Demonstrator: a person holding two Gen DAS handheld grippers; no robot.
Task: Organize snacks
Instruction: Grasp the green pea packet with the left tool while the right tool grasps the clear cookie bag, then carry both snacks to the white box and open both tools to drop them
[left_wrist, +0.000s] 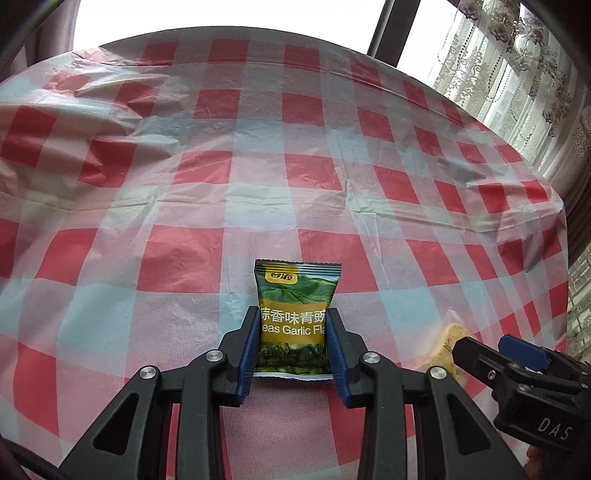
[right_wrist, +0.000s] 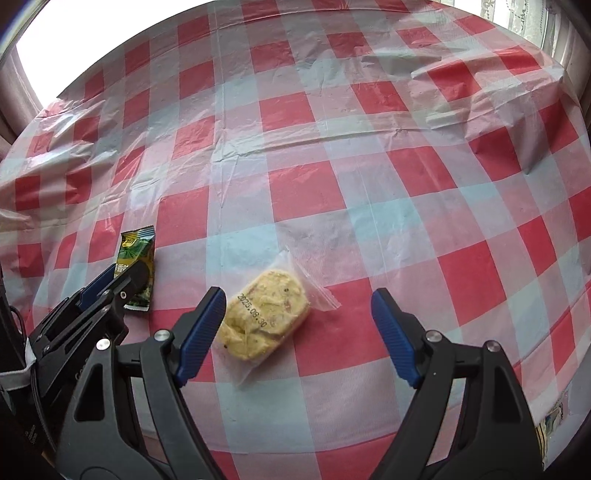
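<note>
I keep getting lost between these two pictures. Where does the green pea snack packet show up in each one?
Left wrist view: the green pea packet sits bottom centre, between the left gripper fingers.
Right wrist view: the same packet lies at the left edge, partly hidden by that gripper.
Shared landmark: the yellow pastry in a clear bag, low right in the left view, on the red-checked tablecloth.

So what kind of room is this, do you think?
Probably a home dining area: a table under a red-and-white checked plastic tablecloth, lace curtains at a bright window, and single-serve snacks such as a green pea packet.
</note>
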